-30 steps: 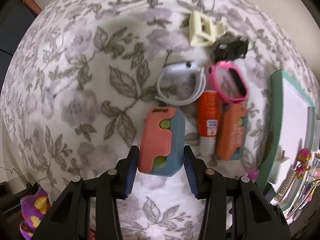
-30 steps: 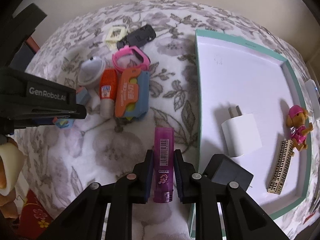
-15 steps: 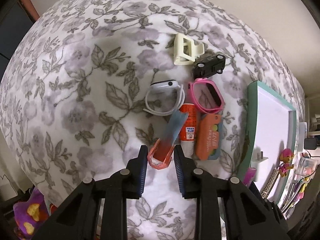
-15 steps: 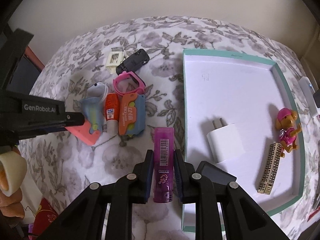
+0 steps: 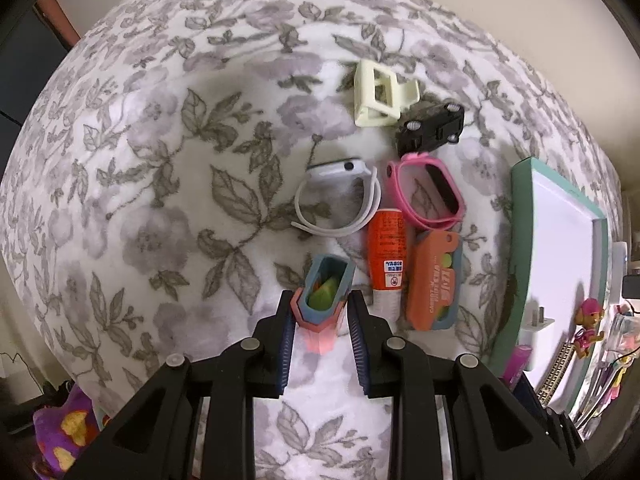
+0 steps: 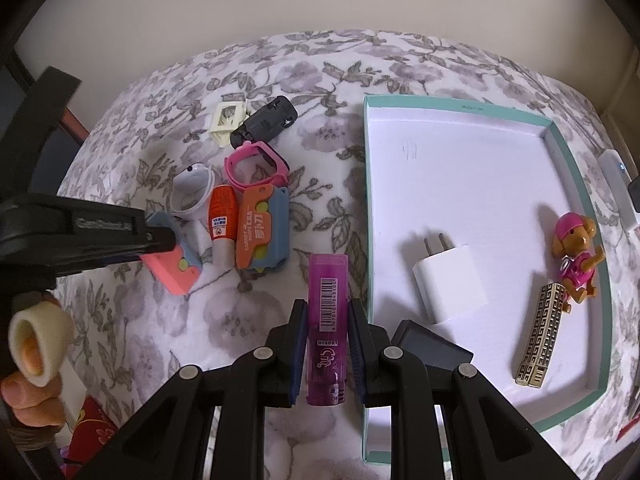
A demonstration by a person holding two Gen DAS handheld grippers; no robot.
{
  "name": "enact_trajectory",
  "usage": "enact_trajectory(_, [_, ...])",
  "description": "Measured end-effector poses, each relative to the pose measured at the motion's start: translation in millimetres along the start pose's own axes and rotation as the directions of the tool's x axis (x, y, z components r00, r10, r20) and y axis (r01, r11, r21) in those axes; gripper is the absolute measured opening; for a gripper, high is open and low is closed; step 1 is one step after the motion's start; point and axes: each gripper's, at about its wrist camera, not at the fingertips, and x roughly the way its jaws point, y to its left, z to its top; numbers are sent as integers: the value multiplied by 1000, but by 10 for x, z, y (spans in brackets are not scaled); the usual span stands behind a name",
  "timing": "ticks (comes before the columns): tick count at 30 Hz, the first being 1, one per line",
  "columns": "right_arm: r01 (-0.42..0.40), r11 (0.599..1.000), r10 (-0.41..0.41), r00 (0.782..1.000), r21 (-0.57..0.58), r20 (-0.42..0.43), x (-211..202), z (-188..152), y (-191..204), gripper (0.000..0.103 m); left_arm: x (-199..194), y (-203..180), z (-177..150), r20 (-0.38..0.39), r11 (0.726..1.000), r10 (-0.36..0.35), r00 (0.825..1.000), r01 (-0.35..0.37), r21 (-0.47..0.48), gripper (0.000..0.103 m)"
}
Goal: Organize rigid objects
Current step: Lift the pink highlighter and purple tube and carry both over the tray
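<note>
While the left hand-held gripper (image 5: 322,316) clamps the coral-and-blue case (image 5: 325,300) at six o'clock, stiff and light, gripped across its flat sides, the right hand-held gripper (image 6: 327,344) clasps the purple tube (image 6: 326,320) mid-body at six o'clock; likely smooth, slippery.

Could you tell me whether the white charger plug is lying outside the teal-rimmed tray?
No, the white charger plug lies inside the teal-rimmed tray, on its white floor left of the toy dog.
</note>
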Motion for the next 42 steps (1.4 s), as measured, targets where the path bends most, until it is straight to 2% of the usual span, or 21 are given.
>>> enact_trajectory(7, [-5,1000,5,1000,9,-1,-2,7,-22,21,192,13,40,-6,1000,5,1000,-5,-21,25])
enact_trajectory(12, [-5,1000,5,1000,20,-3,0,10,-44,21,353,43,82,-25,999,-19,1000,18,-44,23])
enact_trajectory(19, [-3,1000,3,1000,30,-16,42,5,-61,21,462,-35,47,3,999,42,999,-42,-11,22])
enact_trajectory(23, [0,999,1,1000,39,-25,65,-3,-72,21,461,-74,55,-3,999,53,999,-53,-1,22])
enact_trajectory(26, [-7,999,8,1000,41,-19,43,12,-69,21,462,-113,64,-13,996,90,996,-90,-2,21])
enact_trajectory(28, [-14,999,15,1000,43,-10,11,27,-67,21,384,-103,78,-4,994,113,994,-113,6,21])
enact_trajectory(31, [-24,998,24,1000,51,2,-36,45,-85,21,221,-123,81,19,996,89,996,-89,5,21])
enact_trajectory(34, [-38,996,37,999,76,19,-107,66,-147,21,-37,-164,84,86,997,75,993,-77,16,21])
enact_trajectory(37, [-51,993,48,998,108,34,-176,86,-242,21,-287,-226,64,148,999,35,988,-41,35,21])
enact_trajectory(42, [-64,984,55,997,166,55,-282,94,-440,21,-537,-376,-12,204,996,-31,978,12,92,21])
